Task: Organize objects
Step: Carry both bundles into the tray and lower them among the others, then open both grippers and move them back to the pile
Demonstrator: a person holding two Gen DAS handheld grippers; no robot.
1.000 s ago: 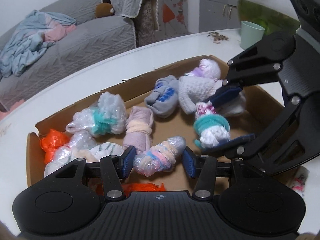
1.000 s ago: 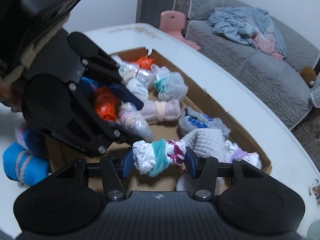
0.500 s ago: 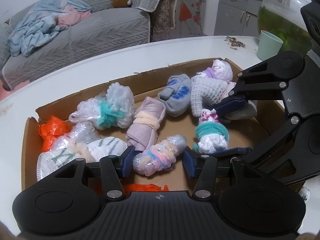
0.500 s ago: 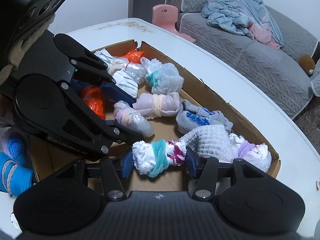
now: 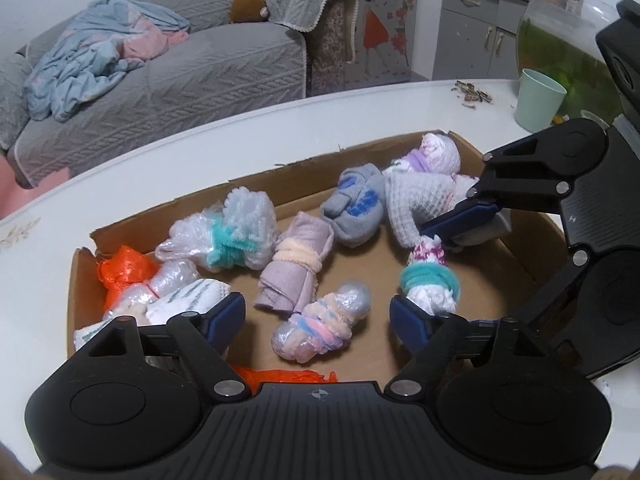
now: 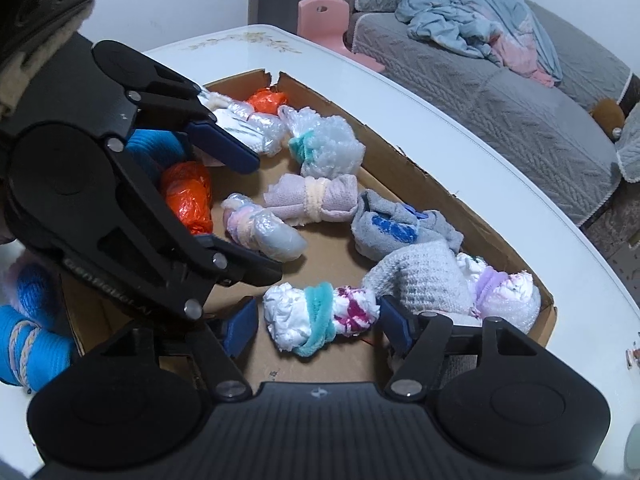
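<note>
Cardboard box [image 5: 280, 178] on the worktop [image 5: 160, 152]: both claws are spread, the left claw [image 5: 316, 316] around a pastel bundle [image 5: 320, 328], the right claw [image 6: 316, 326] around a teal-banded bundle [image 6: 318, 322].

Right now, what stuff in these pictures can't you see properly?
- Orange bag: left wrist view, mostly behind the left gripper body.
- Blue bundles: right wrist view, partly behind the left gripper; box wall in front.
- Grey knit bundle: left wrist view, far end covered by the right gripper.
- Fishbowl: left wrist view, contents too murky to tell.
- Box near corner: hidden under both grippers.
</note>
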